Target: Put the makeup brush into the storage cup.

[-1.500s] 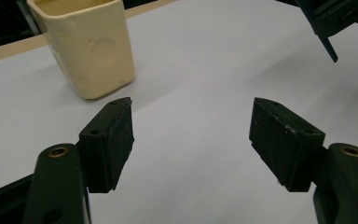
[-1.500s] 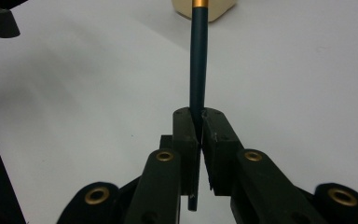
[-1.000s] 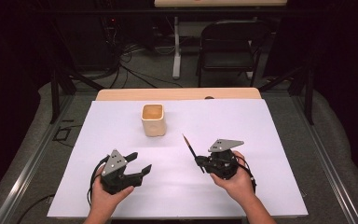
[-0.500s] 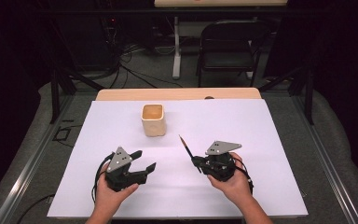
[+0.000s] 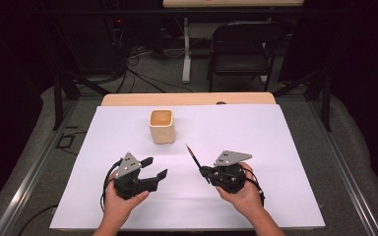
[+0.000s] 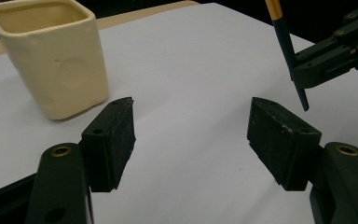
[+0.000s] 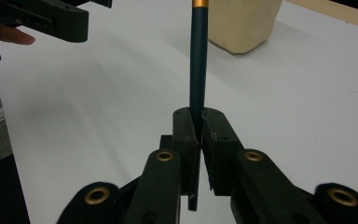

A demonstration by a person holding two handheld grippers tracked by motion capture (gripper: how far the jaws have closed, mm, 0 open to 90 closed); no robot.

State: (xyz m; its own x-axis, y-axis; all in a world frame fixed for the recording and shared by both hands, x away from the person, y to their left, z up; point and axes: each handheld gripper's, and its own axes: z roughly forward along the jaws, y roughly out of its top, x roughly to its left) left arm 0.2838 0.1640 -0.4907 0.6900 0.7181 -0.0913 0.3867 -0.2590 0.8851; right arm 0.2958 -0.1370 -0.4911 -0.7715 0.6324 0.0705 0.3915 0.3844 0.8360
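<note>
1. The right gripper (image 5: 205, 172) is clamped tight on a dark pencil (image 5: 193, 156) — its tip angled toward the cream cup (image 5: 161, 126).
2. The left gripper (image 5: 153, 168) rests on the white sheet (image 5: 275, 147), jaws wide apart, empty.

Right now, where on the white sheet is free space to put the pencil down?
The white sheet is bare to the right of the cream cup and of the right gripper, out to its right edge. The near strip below both hands is bare too. It is tighter between the left gripper and the pencil.
</note>
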